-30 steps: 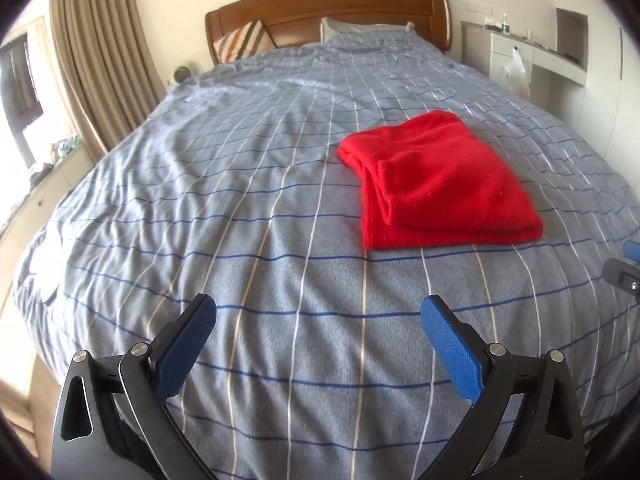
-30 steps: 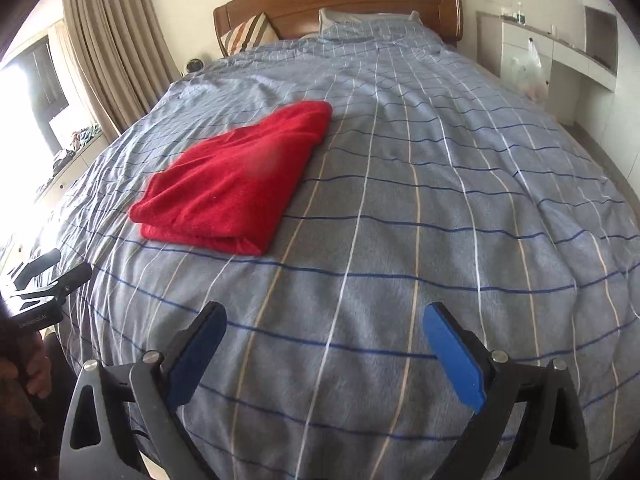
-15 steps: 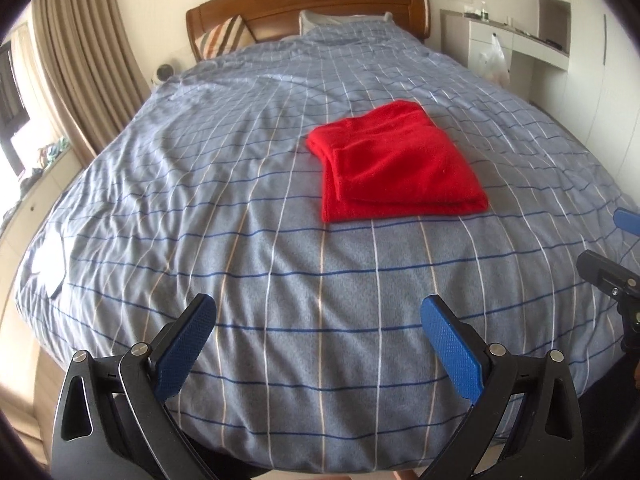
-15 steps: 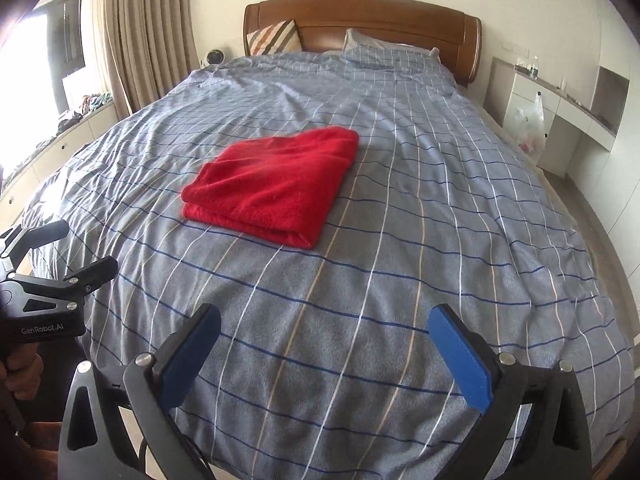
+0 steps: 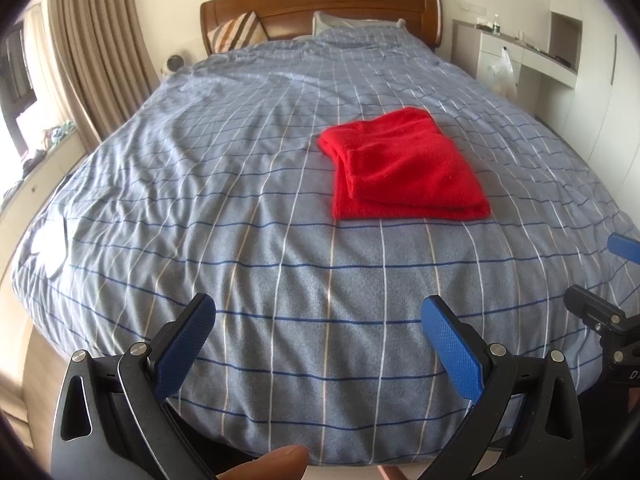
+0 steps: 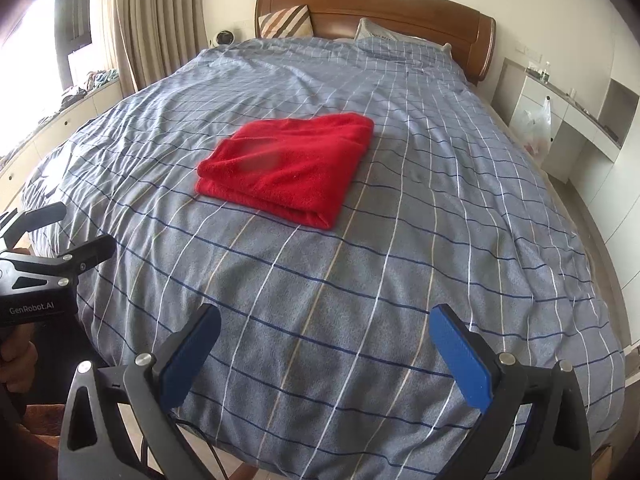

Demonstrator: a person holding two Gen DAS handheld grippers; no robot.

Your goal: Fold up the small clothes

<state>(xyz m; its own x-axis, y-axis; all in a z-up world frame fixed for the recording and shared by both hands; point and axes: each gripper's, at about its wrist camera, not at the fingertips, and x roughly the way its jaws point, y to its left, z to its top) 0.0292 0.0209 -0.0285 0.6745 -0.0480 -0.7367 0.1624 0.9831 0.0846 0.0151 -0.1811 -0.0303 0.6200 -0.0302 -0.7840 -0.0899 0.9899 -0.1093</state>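
While both tools hung over the foot of the bed (image 5: 280, 184), nothing was gripped in either of them. The left gripper (image 5: 318, 322) had its blue-padded fingers (image 5: 182, 344) spread wide apart, with only the checked cover showing between them. The right gripper (image 6: 324, 330) stood the same way, jaws released and empty, its blue pads (image 6: 460, 360) well apart above the blanket's near edge.

The red garment (image 5: 404, 172) lay folded into a neat rectangle on the grey-blue cover, near the middle of the mattress and somewhat toward the right-hand side as seen from the foot. Its layers were stacked, with the folded edges visible along the near and left sides. It sat well apart from both grippers, touched by neither.

From the right-hand camera the left tool's black body could be seen at the left margin, a hand (image 6: 16, 360) wrapped round its grip. A fingertip (image 5: 276, 464) poked into the bottom of the left-hand view.

Behind the bed rose a brown wooden headboard (image 6: 400, 12), with a striped cushion (image 6: 286, 20) and a pillow (image 6: 380, 32) propped against it. Beige curtains (image 6: 148, 20) hung on the left, and a white built-in desk (image 5: 532, 52) with a plastic bag (image 5: 502, 70) hanging at it stood on the right.
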